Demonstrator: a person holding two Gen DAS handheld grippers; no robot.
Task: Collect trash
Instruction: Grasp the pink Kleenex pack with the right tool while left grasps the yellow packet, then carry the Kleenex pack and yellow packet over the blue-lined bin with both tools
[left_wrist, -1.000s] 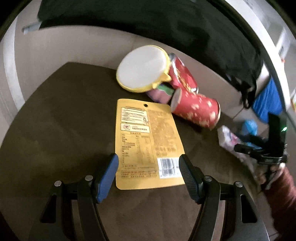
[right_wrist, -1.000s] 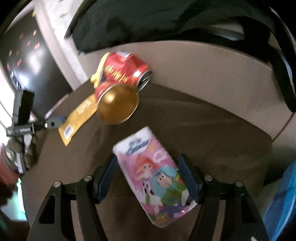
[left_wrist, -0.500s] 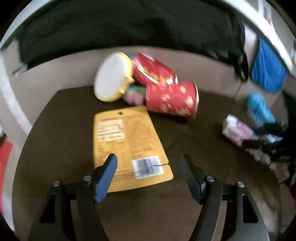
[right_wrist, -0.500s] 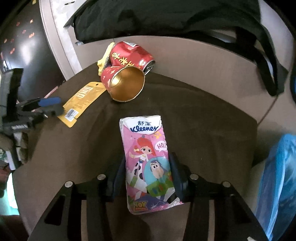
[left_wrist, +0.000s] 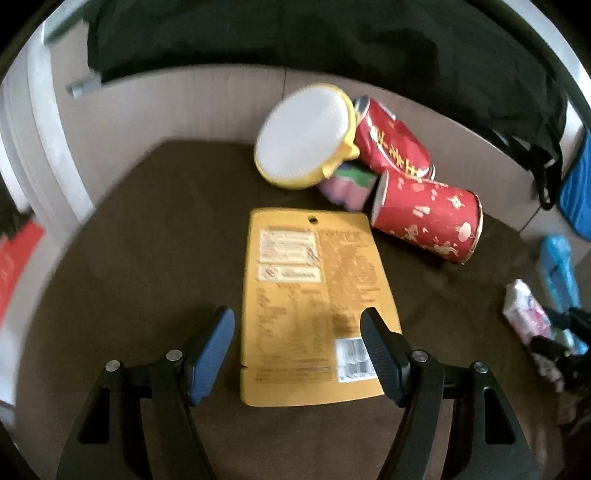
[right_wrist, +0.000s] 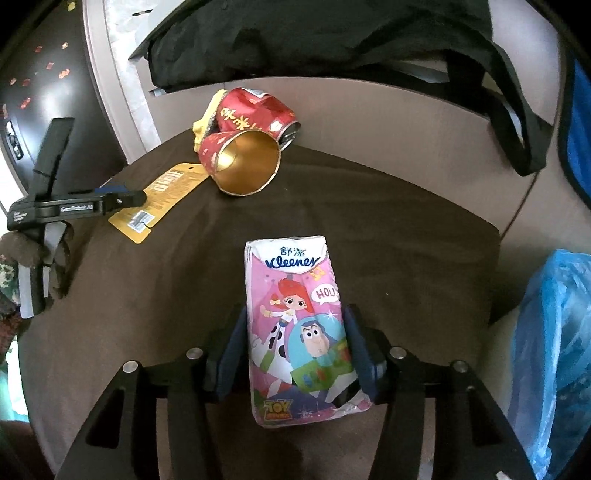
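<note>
Trash is lying scattered over a dark brown table (left_wrist: 140, 229) as seen from the left wrist camera. The left gripper (left_wrist: 297, 341) is hovering over the near end of a flat yellow snack pouch (left_wrist: 314, 295), its jaws opening and standing wide to either side of the pouch, the blue pads (left_wrist: 212, 354) pressing on nothing. Beyond the pouch, a red paper cup (left_wrist: 428, 221) is lying on its side, a crushed red can (left_wrist: 391, 144) is resting just behind it, and a yellow-rimmed lid (left_wrist: 304, 134) is leaning tilted against the can. A pink and green wrapper (left_wrist: 347, 184) is peeking out beneath the lid. At the far right a tissue pack (left_wrist: 524, 314) is showing, blurred, beside the dark shape of the other tool.

From the right wrist camera, the right gripper (right_wrist: 295, 339) is straddling the pink tissue pack (right_wrist: 295, 317), which is lying on the table between the pads; the jaws are opening, and the pads are sitting right at the pack's sides, though whether they are pressing on it cannot be told. Farther back, the red paper cup (right_wrist: 240, 162) is showing its gold inside, touching the crushed red can (right_wrist: 255, 110). To the left, the left gripper (right_wrist: 125, 197) is reaching over the yellow snack pouch (right_wrist: 166, 192), held by a gloved hand (right_wrist: 33, 258). A blue plastic bag (right_wrist: 554, 350) is sitting off the table's right edge.
</note>
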